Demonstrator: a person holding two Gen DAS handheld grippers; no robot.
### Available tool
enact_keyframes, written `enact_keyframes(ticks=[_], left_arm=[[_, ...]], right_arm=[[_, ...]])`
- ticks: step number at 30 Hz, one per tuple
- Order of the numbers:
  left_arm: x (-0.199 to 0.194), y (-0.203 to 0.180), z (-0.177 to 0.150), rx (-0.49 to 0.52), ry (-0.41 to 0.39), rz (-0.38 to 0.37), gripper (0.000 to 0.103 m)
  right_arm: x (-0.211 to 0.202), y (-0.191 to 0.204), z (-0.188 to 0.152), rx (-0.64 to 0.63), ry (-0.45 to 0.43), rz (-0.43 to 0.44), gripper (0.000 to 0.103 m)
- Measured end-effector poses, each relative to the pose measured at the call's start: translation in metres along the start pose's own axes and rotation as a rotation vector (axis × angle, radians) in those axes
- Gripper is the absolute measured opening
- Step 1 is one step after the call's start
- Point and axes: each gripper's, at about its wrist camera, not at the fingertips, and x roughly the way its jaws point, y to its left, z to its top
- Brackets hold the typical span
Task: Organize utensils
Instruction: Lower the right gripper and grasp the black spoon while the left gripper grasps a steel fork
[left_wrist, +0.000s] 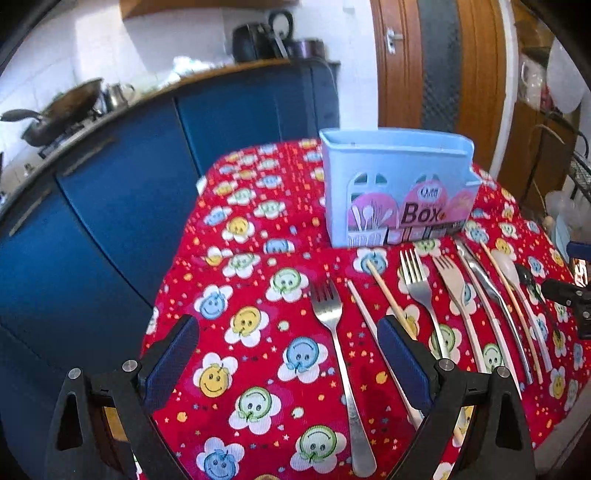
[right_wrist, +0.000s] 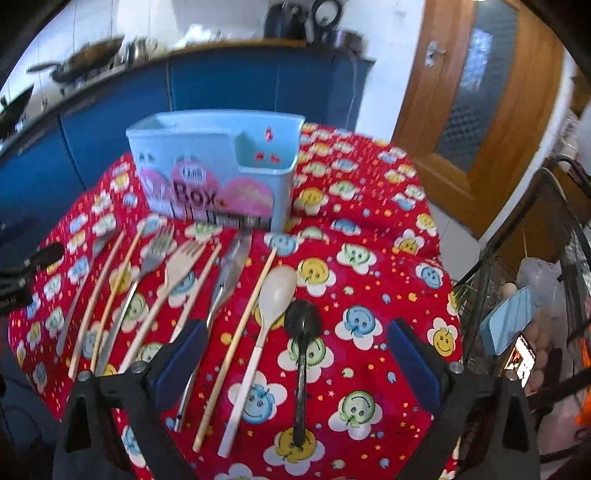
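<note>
Red smiley-flower tablecloth (left_wrist: 258, 369) covers the table, blue cabinets (left_wrist: 110, 206) sit behind it, a wok (left_wrist: 62, 110) is on the stove, and there's a wooden door (right_wrist: 480, 110) off right.

Shiny metal fork (left_wrist: 334, 332) on ribbed cloth (left_wrist: 258, 295).

blue cabinets (left_wrist: 122, 192), wooden door (right_wrist: 480, 110), white tiled wall (left_wrist: 92, 48)

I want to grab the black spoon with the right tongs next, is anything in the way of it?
Nothing visible is. The black spoon lies flat on the tablecloth between the open right tongs, apart from the white spoon beside it.
</note>
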Motion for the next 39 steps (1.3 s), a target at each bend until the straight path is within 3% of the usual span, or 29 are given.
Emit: enact_keyframes(ticks=[6,9,14,18,23,34,39], left_arm=[[0.019,-0.002,0.007,0.012,0.167,-0.072,0.095],[0.027,-0.005,0.009,0.013,0.237,-0.122,0.085],[0.038,-0.008,0.012,0.007,0.341,-0.180,0.060],[0.046,-0.009,0.015,0.027,0.390,-0.207,0.045],[0.061,-0.004,0.017,0.001,0.464,-0.263,0.020],[0.082,0.005,0.022,-0.006,0.581,-0.370,0.015],[0.085,-0.002,0.027,0.087,0.581,-0.396,0.013]], right_arm=[[0.015,-0.007,0.011,-0.002,0.147,0.033,0.081],[0.024,-0.010,0.014,-0.009,0.213,0.037,0.073],[0.038,-0.014,0.014,-0.001,0.315,0.065,0.059],[0.043,-0.016,0.012,-0.018,0.362,0.072,0.049],[0.053,-0.018,0.010,-0.008,0.413,0.117,0.025],[0.070,-0.023,0.022,0.018,0.496,0.179,0.021],[0.083,-0.026,0.039,-0.006,0.520,0.176,0.020]])
